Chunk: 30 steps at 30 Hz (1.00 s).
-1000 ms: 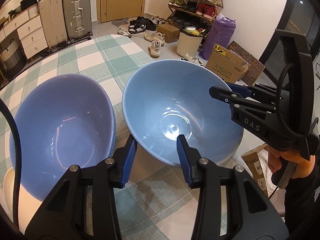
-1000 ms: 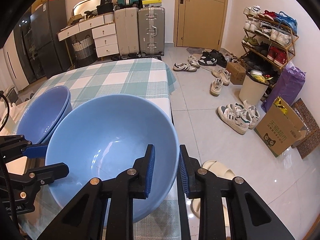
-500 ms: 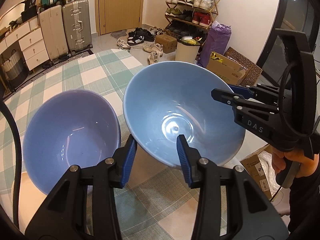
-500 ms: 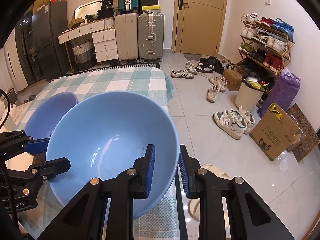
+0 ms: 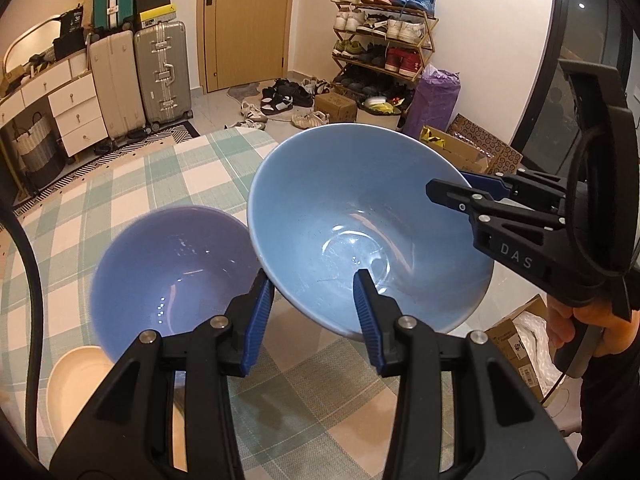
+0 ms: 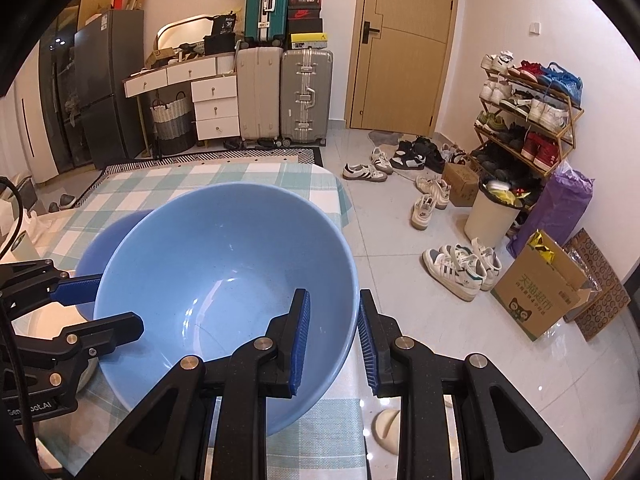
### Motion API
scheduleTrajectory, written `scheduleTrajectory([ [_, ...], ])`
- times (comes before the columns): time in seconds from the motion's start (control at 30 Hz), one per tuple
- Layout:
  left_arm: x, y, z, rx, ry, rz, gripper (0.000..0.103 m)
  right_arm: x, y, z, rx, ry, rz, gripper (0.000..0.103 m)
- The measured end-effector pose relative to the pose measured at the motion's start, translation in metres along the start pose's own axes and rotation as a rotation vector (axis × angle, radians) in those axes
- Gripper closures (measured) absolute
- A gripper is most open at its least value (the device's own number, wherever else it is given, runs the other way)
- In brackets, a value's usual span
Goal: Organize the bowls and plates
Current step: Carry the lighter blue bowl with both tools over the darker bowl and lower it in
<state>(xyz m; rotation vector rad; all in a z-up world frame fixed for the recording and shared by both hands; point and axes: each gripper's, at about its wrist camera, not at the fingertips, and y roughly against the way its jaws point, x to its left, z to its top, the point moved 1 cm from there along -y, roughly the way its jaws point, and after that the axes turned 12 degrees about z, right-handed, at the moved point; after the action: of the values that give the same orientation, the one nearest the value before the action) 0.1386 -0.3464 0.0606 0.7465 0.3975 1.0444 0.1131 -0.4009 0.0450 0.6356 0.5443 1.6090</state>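
Held bowl: a wide, glossy light-blue ceramic bowl (image 5: 368, 224) hangs tilted in the air between my two grippers, above the near edge of the table, its inside turned toward both cameras.
Left gripper: my left gripper (image 5: 314, 312) straddles the bowl's near rim, one blue pad (image 5: 258, 316) against the outside wall and the other inside the bowl; both pads sit against the wall, clamped on it.
Right gripper: my right gripper (image 6: 334, 336) pinches the opposite rim, one ribbed blue pad (image 6: 302, 336) inside and the other outside, pressed tight on the thin wall.
Second bowl: a deeper lavender-blue ceramic bowl (image 5: 172, 272) rests on the table just left of my left gripper and below the held bowl, whose rim overlaps it in the left view; I cannot tell whether they touch.
Plate: a cream round plate (image 5: 76, 384) lies low to the left of my left gripper, partly under the lavender bowl.
Table: a green-and-white checked tablecloth (image 5: 132, 184) stretches ahead of both grippers.
Hand: a person's hand (image 5: 592, 332) grips the right gripper's handle, far right of the left view.
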Motion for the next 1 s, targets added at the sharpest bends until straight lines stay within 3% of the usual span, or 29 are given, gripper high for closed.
scheduleTrajectory([
  [0.6, 0.047, 0.092, -0.003, -0.095, 0.050, 0.085, 0.065, 0.073, 0.035, 0.032, -0.081, 0.062, 0.045, 0.079],
  [1.0, 0.093, 0.114, -0.013, -0.098, 0.093, 0.140, 0.065, 0.118, 0.023, 0.047, -0.087, 0.106, 0.092, 0.078],
])
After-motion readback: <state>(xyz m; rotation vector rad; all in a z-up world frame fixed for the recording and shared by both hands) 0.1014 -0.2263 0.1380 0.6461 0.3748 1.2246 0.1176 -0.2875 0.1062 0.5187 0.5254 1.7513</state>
